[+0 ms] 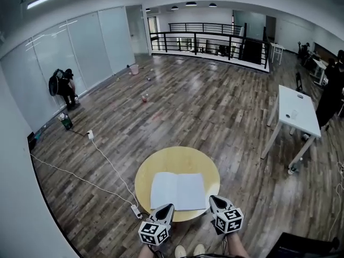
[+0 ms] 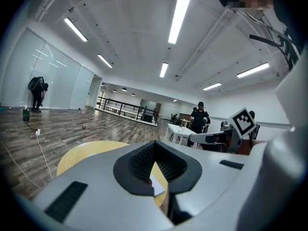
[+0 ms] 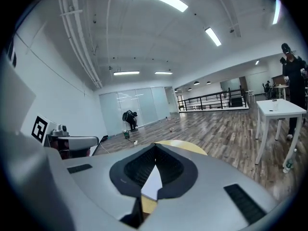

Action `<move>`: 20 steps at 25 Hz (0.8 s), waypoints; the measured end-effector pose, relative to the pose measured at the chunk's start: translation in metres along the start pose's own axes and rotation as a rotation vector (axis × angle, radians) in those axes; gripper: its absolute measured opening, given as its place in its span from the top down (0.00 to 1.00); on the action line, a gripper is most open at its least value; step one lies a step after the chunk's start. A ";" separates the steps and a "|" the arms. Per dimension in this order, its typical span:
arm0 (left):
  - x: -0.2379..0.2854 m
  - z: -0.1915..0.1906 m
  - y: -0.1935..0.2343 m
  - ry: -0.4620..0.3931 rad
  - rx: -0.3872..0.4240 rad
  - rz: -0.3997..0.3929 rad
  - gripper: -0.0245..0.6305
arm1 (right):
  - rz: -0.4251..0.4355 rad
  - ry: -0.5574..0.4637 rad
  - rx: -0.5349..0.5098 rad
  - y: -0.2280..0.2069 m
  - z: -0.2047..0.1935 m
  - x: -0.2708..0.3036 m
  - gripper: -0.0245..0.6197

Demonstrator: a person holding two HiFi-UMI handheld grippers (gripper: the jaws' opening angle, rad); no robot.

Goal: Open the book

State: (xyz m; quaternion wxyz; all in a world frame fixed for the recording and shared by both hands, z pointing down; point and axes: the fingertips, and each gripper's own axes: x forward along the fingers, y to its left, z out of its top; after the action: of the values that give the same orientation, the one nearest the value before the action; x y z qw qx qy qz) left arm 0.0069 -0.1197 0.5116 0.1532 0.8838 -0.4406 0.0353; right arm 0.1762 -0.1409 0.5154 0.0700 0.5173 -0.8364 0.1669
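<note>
The book (image 1: pixel 178 191) lies open and flat on the round yellow table (image 1: pixel 177 157), its white pages facing up. My left gripper (image 1: pixel 167 206) hangs just off the book's near left corner, above the table's near edge. My right gripper (image 1: pixel 213 199) is at the near right corner. Neither touches the book. In the left gripper view the left gripper (image 2: pixel 154 146) has its fingertips meeting and nothing between them; a bit of white page (image 2: pixel 158 184) shows below. The right gripper (image 3: pixel 155 148) looks the same in the right gripper view, shut and empty, with the page (image 3: pixel 153 183) beyond it.
A white cable and power strip (image 1: pixel 135 211) lie on the wooden floor left of the table. A long white table (image 1: pixel 297 110) stands to the right with a person (image 1: pixel 330 90) beside it. Another person (image 1: pixel 63 86) is by the glass wall at far left. A black railing (image 1: pixel 209 39) runs at the back.
</note>
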 end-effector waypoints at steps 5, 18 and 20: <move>0.014 0.024 -0.023 -0.043 0.043 -0.049 0.96 | -0.035 -0.047 -0.033 -0.005 0.018 -0.027 0.96; 0.016 0.052 -0.044 -0.092 0.095 -0.086 0.96 | -0.074 -0.151 -0.049 -0.004 0.050 -0.064 0.96; 0.015 0.053 -0.044 -0.094 0.097 -0.085 0.96 | -0.068 -0.156 -0.057 0.000 0.053 -0.064 0.96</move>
State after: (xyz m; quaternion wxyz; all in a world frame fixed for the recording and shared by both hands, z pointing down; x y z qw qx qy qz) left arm 0.0467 -0.1224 0.4539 0.0906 0.9089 -0.4071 0.0085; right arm 0.2080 -0.1055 0.4477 0.0247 0.5548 -0.8256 0.0998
